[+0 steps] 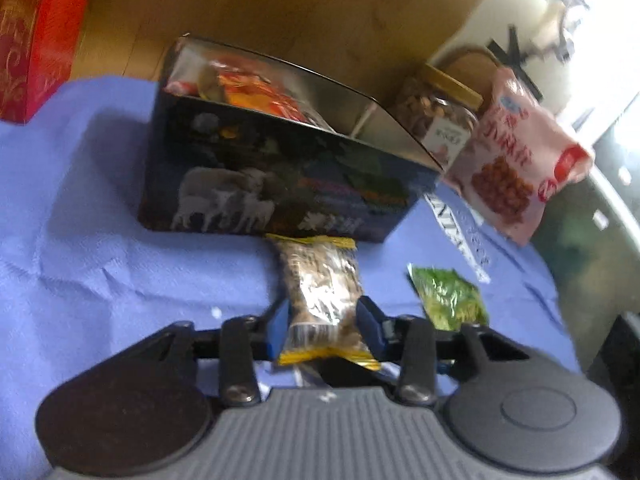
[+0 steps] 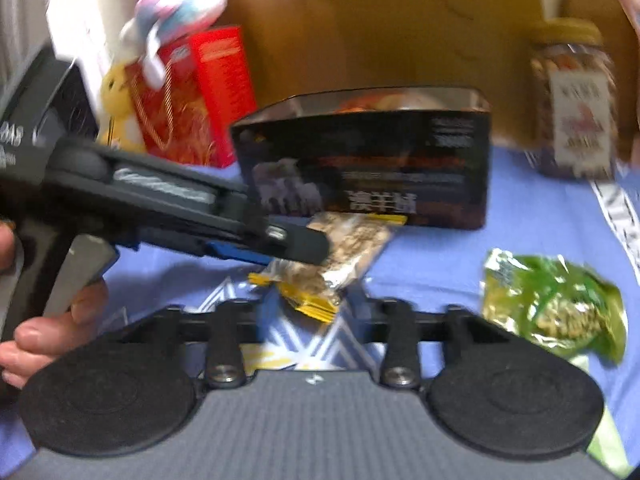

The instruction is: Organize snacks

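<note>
A clear nut packet (image 1: pixel 320 292) with yellow ends lies on the blue cloth just in front of an open dark tin (image 1: pixel 280 176) printed with sheep. My left gripper (image 1: pixel 323 316) is shut on this packet, one blue pad against each side. The right wrist view shows the left gripper (image 2: pixel 320 248) from the side, low over the same packet (image 2: pixel 352 248). My right gripper (image 2: pixel 312 312) stands open just short of the packet's yellow end, with only cloth between its jaws; its fingertips are blurred. Orange snack bags fill the tin (image 2: pixel 360 160).
A green snack packet (image 1: pixel 448 300) (image 2: pixel 556 304) lies on the cloth to the right. A nut jar (image 1: pixel 436 108) (image 2: pixel 572 100) and a pink bag (image 1: pixel 516 160) stand right of the tin. A red box (image 2: pixel 200 92) and yellow toy (image 2: pixel 116 96) stand back left. A hand (image 2: pixel 40 340) holds the left gripper.
</note>
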`<action>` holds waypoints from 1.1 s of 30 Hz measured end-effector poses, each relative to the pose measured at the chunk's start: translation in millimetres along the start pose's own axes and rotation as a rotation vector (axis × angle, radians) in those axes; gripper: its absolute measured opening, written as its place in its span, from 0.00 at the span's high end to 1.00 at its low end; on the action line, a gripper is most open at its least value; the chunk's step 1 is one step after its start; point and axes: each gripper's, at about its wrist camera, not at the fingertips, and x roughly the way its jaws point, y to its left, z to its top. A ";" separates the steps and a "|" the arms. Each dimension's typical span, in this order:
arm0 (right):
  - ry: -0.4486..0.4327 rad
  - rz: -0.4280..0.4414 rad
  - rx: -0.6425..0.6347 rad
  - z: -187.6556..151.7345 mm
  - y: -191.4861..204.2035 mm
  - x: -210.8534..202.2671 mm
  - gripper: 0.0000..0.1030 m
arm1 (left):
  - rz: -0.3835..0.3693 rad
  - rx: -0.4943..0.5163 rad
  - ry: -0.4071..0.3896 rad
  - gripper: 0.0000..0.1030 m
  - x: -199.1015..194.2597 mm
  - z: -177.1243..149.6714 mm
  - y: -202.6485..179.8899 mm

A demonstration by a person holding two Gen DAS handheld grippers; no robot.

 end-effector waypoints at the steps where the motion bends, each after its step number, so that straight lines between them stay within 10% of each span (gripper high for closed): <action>1: -0.003 -0.006 -0.006 -1.9 4.3 -2.9 0.71 | 0.000 0.006 -0.002 0.67 -5.8 -3.8 -1.0; 11: -0.196 0.019 -0.032 20.6 36.0 -42.1 0.74 | -0.039 0.042 -0.170 0.70 -85.5 5.3 -11.2; 14: -0.238 0.032 -0.037 62.4 32.9 -24.1 0.73 | -0.003 0.031 -0.243 0.67 -93.4 43.2 -7.3; 17: -0.266 0.018 -0.021 96.6 21.5 9.3 0.62 | 0.054 0.040 -0.272 0.39 -75.9 85.1 4.7; 20: -0.238 -0.053 -0.014 104.2 12.0 23.1 0.51 | 0.193 -0.029 -0.215 0.48 -50.0 103.8 23.1; 24: -0.257 0.008 0.117 70.2 -19.0 -20.3 0.53 | 0.135 -0.013 -0.283 0.51 -73.6 80.3 24.8; 33: -0.302 -0.253 0.526 -22.5 -127.5 -129.8 0.51 | 0.002 0.071 -0.209 0.51 -82.5 0.2 -9.0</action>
